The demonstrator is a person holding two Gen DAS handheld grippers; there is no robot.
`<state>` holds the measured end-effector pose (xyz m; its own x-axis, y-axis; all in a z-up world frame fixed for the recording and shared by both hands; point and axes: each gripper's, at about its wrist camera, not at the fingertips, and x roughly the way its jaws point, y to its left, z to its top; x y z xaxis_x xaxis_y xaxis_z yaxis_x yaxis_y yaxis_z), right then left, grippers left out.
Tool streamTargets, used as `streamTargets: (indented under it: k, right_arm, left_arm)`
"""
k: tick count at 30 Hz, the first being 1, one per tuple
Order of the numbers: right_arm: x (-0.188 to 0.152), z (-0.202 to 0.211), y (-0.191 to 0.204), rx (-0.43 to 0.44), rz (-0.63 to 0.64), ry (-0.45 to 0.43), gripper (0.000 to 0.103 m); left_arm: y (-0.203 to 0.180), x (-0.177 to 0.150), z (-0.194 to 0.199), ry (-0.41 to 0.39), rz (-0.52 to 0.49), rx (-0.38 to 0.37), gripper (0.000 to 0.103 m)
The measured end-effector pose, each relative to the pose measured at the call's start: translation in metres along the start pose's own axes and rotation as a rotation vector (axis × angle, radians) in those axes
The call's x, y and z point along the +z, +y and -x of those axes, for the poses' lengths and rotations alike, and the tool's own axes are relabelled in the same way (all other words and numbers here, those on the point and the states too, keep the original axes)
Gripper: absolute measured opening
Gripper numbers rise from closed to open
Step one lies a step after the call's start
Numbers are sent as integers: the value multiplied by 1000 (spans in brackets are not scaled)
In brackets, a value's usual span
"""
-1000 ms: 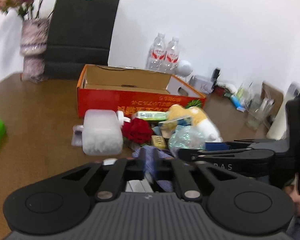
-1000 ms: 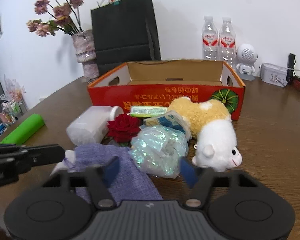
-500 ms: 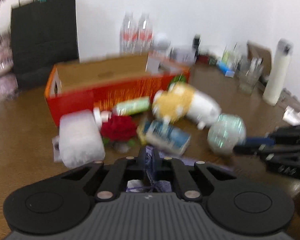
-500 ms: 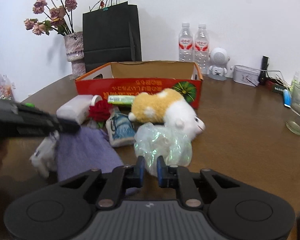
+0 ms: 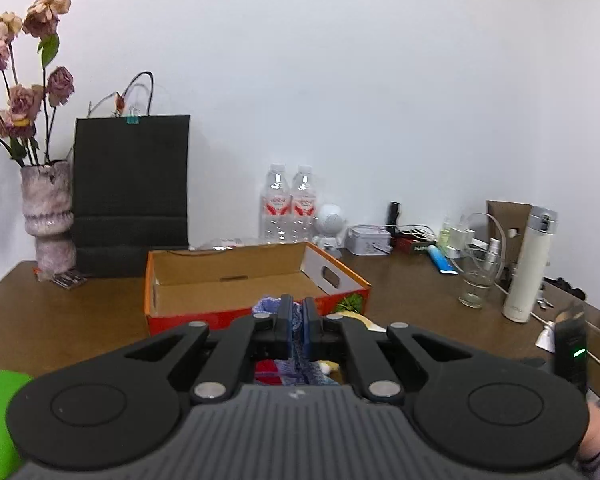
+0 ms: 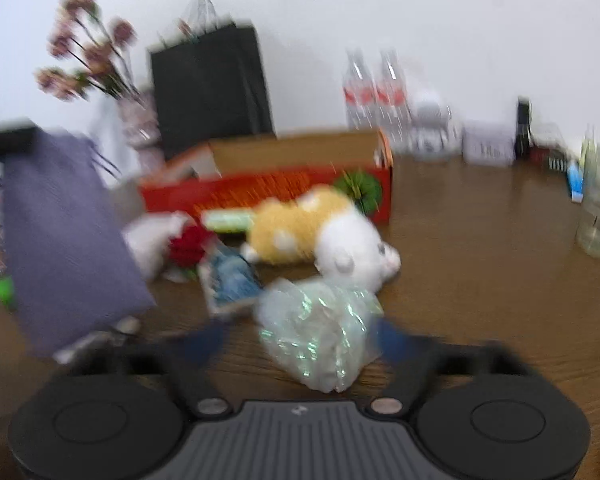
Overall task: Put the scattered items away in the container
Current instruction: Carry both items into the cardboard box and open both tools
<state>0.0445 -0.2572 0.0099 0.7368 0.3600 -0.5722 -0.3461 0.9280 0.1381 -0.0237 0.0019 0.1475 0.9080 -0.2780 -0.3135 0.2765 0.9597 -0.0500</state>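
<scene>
Left gripper (image 5: 296, 330): jaws pinched on a purple knit cloth (image 5: 298, 320), cloth bunched between the blue pads and hanging below them. In the right wrist view the same cloth (image 6: 66, 236) hangs as a big purple sheet at the left, lifted off the table.

Right gripper (image 6: 296, 338): its jaws have just been opening, and they stand apart on either side of a crinkly iridescent plastic bag (image 6: 320, 332). The bag sits on the table between the blue fingers (image 6: 206, 344); the view is too blurred to tell whether the pads touch it.

Container: orange-red cardboard box (image 5: 256, 276), open top, near the middle of the brown table (image 5: 60, 320). Inside looks bare from the left wrist view.

Still in front of the box, on the table (right wrist view):
- yellow-white plush toy (image 6: 320, 232), lying on its side, just in front of the box
- red rose (image 6: 190, 246), left of the plush
- blue packet (image 6: 230, 280), just left of the bag
- green-white tube (image 6: 230, 220), against the box front
- white fluffy item (image 6: 152, 242), partly behind the cloth

Background: black paper bag (image 5: 132, 196), vase with dried flowers (image 5: 48, 216), 2 water bottles (image 5: 290, 204), white thermos (image 5: 530, 264), drinking glass (image 5: 476, 284).
</scene>
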Motion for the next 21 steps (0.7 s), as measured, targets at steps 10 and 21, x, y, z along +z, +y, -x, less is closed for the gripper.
streamTargets:
  k: [10,21]
  right_arm:
    - [105,16,11,9,61,-184,31]
    - [241,-177,-39,-5,111,113,32]
  left_arm:
    - [25,88,-96,-74,142,-28,5]
    - [125,61,-329,244,189,380,5]
